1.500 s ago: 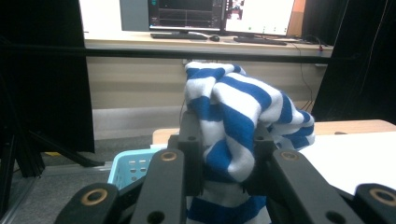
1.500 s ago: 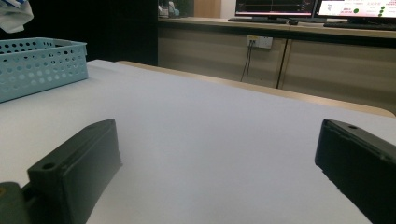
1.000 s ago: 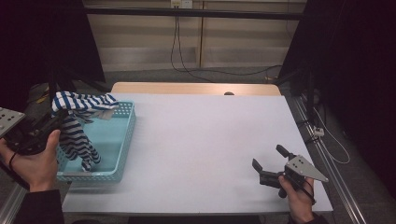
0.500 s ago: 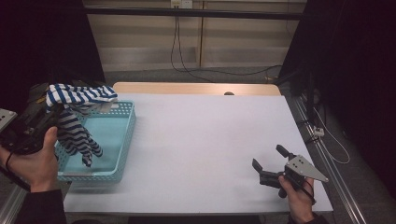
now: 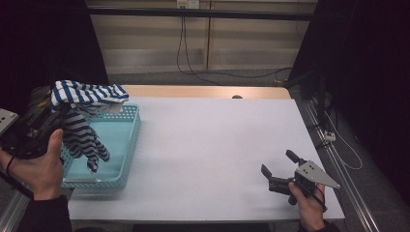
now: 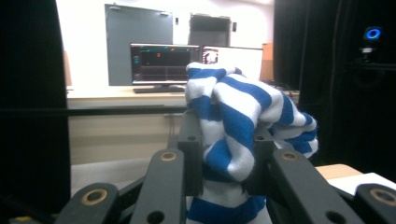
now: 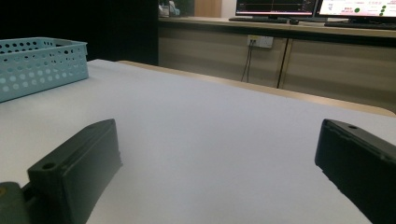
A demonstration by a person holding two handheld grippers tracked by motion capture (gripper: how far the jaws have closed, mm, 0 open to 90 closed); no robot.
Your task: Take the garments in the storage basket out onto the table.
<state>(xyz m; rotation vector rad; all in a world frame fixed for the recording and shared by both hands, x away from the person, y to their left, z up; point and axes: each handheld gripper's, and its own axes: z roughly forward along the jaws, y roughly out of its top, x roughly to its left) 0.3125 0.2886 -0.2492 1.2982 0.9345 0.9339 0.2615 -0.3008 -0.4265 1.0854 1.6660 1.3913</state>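
A blue-and-white striped cloth (image 5: pixel 89 93) hangs over the teal basket (image 5: pixel 134 137) at the table's left side, its lower end dangling (image 5: pixel 83 143) just above the basket's floor. My left gripper (image 5: pixel 54 104) is shut on the cloth's top. In the left gripper view the bunched cloth (image 6: pixel 238 112) is pinched between the black jaws of the left gripper (image 6: pixel 227 154). My right gripper (image 5: pixel 276 161) rests low near the table's front right corner, open, with nothing between its fingers. In the right gripper view the right gripper (image 7: pixel 219 154) faces bare tabletop, the basket (image 7: pixel 42 65) far off.
The white table (image 5: pixel 217 140) stretches between basket and right gripper. A small dark object (image 5: pixel 236 96) sits at its far edge. Cables (image 5: pixel 338 140) run along the right edge. Monitors (image 6: pixel 166 63) stand on a counter beyond.
My left gripper has lifted the striped cloth higher out of the basket, and less of it trails inside. The right gripper has stayed where it was.
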